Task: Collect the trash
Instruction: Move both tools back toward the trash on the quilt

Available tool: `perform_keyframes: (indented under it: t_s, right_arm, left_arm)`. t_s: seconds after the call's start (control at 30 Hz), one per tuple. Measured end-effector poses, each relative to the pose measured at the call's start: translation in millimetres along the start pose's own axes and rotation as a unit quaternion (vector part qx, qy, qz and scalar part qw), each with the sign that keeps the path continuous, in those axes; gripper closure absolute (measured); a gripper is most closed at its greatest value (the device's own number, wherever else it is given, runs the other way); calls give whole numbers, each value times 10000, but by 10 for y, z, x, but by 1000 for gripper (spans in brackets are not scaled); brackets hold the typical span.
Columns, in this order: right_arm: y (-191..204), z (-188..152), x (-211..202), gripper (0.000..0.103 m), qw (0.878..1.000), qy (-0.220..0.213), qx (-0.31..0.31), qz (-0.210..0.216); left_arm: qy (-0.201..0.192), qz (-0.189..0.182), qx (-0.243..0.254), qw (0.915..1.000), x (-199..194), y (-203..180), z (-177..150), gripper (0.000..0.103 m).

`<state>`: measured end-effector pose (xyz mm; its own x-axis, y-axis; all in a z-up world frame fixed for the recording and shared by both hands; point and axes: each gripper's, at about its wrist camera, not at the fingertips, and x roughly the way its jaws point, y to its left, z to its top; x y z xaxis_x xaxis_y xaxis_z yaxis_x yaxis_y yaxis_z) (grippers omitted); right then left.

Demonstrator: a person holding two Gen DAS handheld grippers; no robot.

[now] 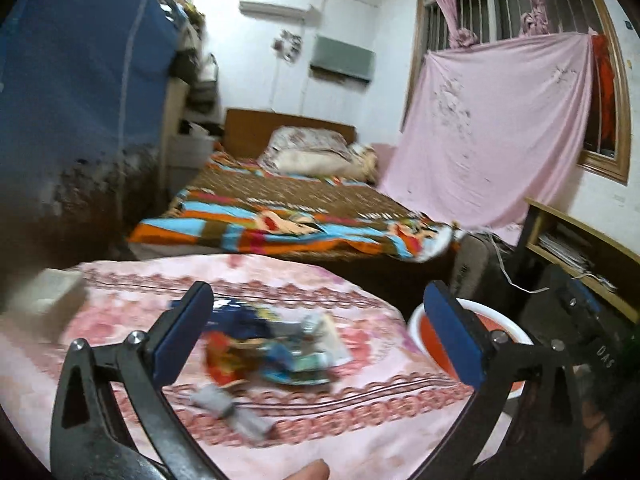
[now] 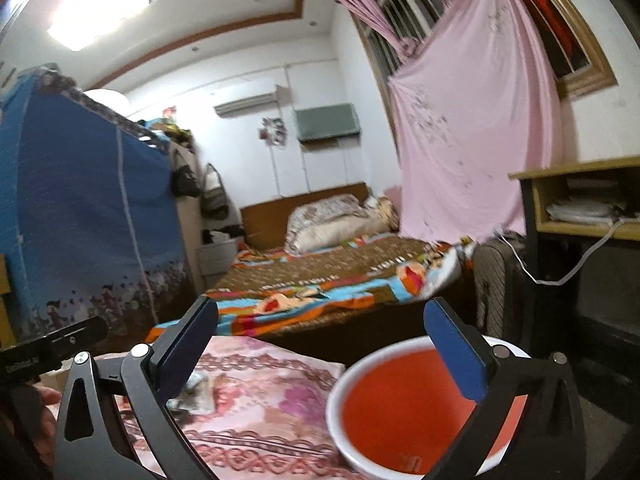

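Note:
A pile of crumpled wrappers (image 1: 276, 348), blue, red and white, lies on the pink patterned tablecloth (image 1: 360, 432). A grey crumpled piece (image 1: 232, 408) lies nearer to me. My left gripper (image 1: 320, 336) is open and empty, held above the pile. A red basin with a white rim (image 2: 400, 404) stands right of the table; it also shows in the left wrist view (image 1: 490, 324). My right gripper (image 2: 320, 352) is open and empty, above the gap between the table's edge and the basin. A bit of the trash (image 2: 194, 394) shows behind its left finger.
A bed with a striped blanket (image 1: 288, 216) stands beyond the table. A blue fabric wardrobe (image 1: 80, 100) is at the left. A wooden desk (image 2: 580, 200) and a dark case (image 2: 496, 280) stand at the right. A whitish box (image 1: 44, 296) sits at the table's left edge.

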<state>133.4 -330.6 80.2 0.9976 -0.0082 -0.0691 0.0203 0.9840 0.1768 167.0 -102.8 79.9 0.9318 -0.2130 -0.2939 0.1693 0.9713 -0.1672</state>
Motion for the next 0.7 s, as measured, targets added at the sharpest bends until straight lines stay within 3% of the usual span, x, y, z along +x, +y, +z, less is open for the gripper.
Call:
perform_keyframes:
  t_s: [0.27, 0.43, 0.57, 0.7]
  right_arm:
    - [408, -79, -105, 0, 9965, -281, -418, 660]
    - [664, -141, -102, 0, 9924, -199, -644, 1027]
    - [815, -211, -39, 0, 9893, -7, -789, 1230]
    - [927, -298, 42, 0, 9857, 313, -924, 1376]
  left_arm:
    - [-419, 562, -28, 9975, -400, 379, -151, 11]
    - [-560, 829, 100, 9949, -562, 572, -240, 11]
    - [-450, 874, 102, 9951, -586, 666, -289, 11]
    - [-92, 796, 65, 9968, -526, 728, -359, 11]
